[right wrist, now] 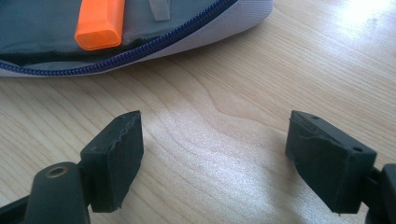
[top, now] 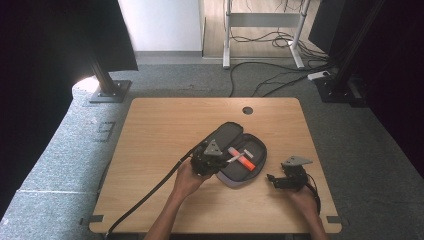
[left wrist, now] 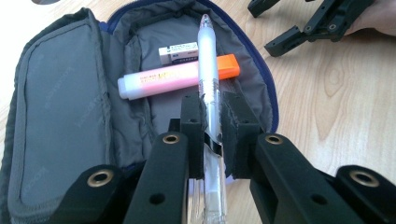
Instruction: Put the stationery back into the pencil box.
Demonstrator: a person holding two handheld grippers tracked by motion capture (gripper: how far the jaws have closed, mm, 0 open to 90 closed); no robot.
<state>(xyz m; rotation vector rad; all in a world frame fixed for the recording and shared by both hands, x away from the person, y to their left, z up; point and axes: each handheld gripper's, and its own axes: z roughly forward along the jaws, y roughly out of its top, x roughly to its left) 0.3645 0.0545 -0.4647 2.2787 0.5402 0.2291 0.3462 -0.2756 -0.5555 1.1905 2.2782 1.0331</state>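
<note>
Light, slick, stiff pen is pinched mid-barrel by left gripper, tip at 12 o'clock over case; right gripper fingers released.

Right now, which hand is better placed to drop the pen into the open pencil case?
Left. The left claw is shut on the pen right above the pencil case. The right claw is open beside it, holding nothing.

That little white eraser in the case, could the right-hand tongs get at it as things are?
Probably not straight away: the eraser lies deep in the open case, with the clear pen held by the left tongs crossing beside it. The right tongs stand open and empty.
</note>
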